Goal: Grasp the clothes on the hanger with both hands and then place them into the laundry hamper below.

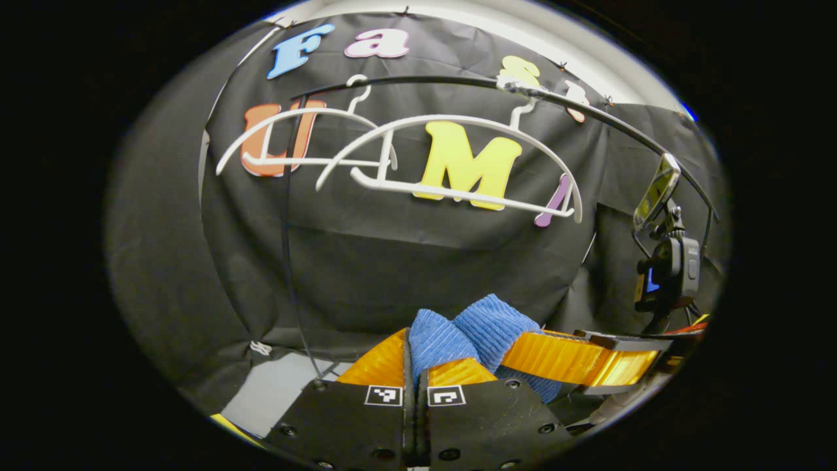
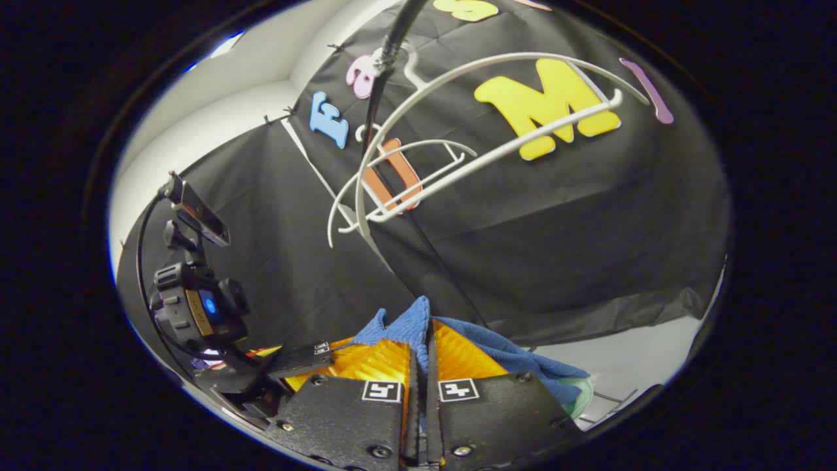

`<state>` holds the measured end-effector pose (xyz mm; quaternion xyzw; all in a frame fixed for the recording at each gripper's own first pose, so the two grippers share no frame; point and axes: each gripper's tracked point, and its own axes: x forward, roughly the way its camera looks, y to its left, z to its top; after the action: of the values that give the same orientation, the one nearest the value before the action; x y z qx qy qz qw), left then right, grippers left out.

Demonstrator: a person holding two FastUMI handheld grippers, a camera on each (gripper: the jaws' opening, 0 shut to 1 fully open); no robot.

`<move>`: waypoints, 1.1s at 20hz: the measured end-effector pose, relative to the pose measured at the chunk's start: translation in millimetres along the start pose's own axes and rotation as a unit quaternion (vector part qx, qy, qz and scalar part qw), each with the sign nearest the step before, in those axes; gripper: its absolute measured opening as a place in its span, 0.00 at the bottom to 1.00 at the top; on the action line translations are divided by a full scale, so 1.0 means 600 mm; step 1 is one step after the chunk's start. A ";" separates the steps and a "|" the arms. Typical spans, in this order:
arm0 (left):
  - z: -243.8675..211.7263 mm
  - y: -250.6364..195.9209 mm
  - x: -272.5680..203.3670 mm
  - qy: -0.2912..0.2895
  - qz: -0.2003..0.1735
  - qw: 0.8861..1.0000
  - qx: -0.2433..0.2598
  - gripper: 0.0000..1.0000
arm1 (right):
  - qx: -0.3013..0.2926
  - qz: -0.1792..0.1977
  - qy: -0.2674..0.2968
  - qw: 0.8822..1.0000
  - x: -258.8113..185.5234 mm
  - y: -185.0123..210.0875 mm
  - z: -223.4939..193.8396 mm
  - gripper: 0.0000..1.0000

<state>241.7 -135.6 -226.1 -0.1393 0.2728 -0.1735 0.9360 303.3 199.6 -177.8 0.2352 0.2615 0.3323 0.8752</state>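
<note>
A blue ribbed garment (image 1: 490, 324) bunches between my two grippers, below the hangers and off them. In the left gripper view my left gripper (image 1: 416, 366) is shut on a fold of it, and the right gripper's orange finger (image 1: 575, 358) lies just to the right, against the same cloth. The right gripper view has my right gripper (image 2: 422, 347) shut on the garment (image 2: 510, 356), which trails off to the right. A pale green rim (image 2: 582, 392), perhaps the hamper, peeks out under the cloth there.
Two bare white hangers (image 1: 458, 193) (image 1: 294, 160) hang from a black rail (image 1: 425, 80) above and ahead. The nearer hanger (image 2: 523, 147) and the rail (image 2: 392, 46) also stand over the right gripper. The left gripper's camera unit (image 2: 196, 307) sits close at the left.
</note>
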 end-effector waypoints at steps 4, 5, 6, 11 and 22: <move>-0.103 0.010 0.014 0.056 0.005 0.998 -0.014 0.00 | 0.007 -0.039 0.052 0.998 -0.005 -0.057 -0.096 0.08; -0.126 0.011 0.020 0.068 0.007 0.998 -0.012 0.00 | 0.002 -0.050 0.063 0.997 -0.003 -0.073 -0.118 0.08; -0.149 0.014 0.025 0.079 0.012 0.997 -0.012 0.00 | -0.002 -0.063 0.073 0.995 -0.002 -0.090 -0.136 0.08; -0.278 0.031 0.055 0.161 0.037 0.986 -0.026 0.00 | -0.028 -0.141 0.145 0.979 0.010 -0.176 -0.241 0.08; -0.335 0.046 0.059 0.231 0.096 0.968 0.029 0.08 | -0.029 -0.190 0.184 0.964 -0.003 -0.234 -0.285 0.32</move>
<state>164.1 -158.2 -415.6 -0.0410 0.4886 -0.1179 0.8635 261.2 145.1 -388.1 0.0902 0.4484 0.2045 0.8654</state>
